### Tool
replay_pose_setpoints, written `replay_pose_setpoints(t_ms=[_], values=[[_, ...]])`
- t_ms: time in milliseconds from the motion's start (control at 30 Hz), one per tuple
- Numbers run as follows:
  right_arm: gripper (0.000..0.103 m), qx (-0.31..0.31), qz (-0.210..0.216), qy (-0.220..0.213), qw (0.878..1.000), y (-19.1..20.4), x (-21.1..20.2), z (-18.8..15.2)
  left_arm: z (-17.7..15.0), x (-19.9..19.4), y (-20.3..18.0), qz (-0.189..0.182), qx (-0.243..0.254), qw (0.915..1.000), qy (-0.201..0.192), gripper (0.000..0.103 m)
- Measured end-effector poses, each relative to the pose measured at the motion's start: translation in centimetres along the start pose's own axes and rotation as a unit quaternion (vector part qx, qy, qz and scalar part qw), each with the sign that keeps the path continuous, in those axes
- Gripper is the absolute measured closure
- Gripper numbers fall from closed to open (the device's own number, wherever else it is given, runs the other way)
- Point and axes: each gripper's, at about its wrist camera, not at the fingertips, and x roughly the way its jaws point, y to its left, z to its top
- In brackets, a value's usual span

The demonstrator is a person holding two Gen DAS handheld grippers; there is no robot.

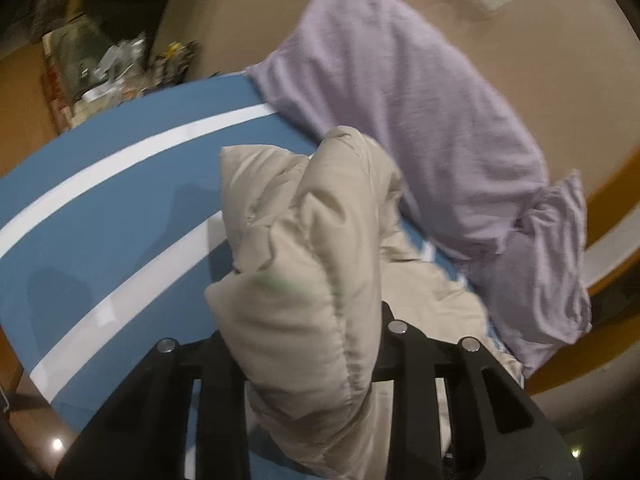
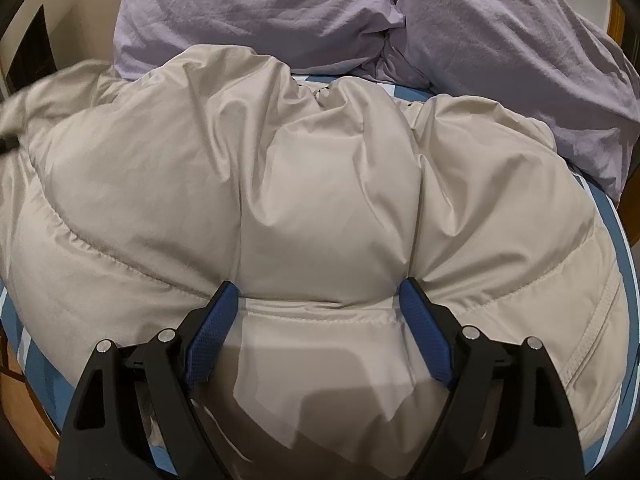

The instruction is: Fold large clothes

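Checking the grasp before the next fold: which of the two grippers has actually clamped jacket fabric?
The left gripper: a bunched fold of the beige puffer jacket is pinched between its fingers. The right gripper stands wide, its blue pads straddling the jacket.

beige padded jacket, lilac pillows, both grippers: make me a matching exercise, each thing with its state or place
Things:
1. beige padded jacket
2. lilac pillows
3. left gripper
4. right gripper

States:
a. open, pressing down on the jacket
b. shut on a bunched fold of jacket
c. spread over the blue and white striped sheet
d. beyond the jacket

Pairs: 1-c, 2-d, 3-b, 4-a
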Motion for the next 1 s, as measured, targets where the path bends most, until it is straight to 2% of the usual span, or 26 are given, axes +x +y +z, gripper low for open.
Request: replay_pose_setpoints(t_ms=[167,367,567,833,1000], values=[[0.019,-0.002,-0.003,-0.002,1.0,0.0,-0.1,-0.3,0.0,-1.8,-4.5,-0.057,0.041,0.9974,-0.012,0.074],[0.019,0.002,-0.005,-0.001,1.0,-0.1,-0.2,-0.4,-1.0,-3.4,-10.3,-0.125,0.097,0.9873,-0.012,0.074],[0.019,0.005,0.002,0.0,1.0,-0.3,-0.5,-0.3,-3.6,-4.4,-16.0,-0.18,0.167,0.9694,0.0,0.074],[0.02,0.02,0.019,-0.024,0.999,-2.2,-2.8,-1.2,-8.1,-3.5,-22.1,-0.219,0.247,0.9432,0.034,0.074],[0.02,0.038,-0.008,-0.048,0.998,-4.5,-5.1,-1.9,-10.7,-1.9,-24.9,-0.233,0.274,0.9308,0.065,0.074]])
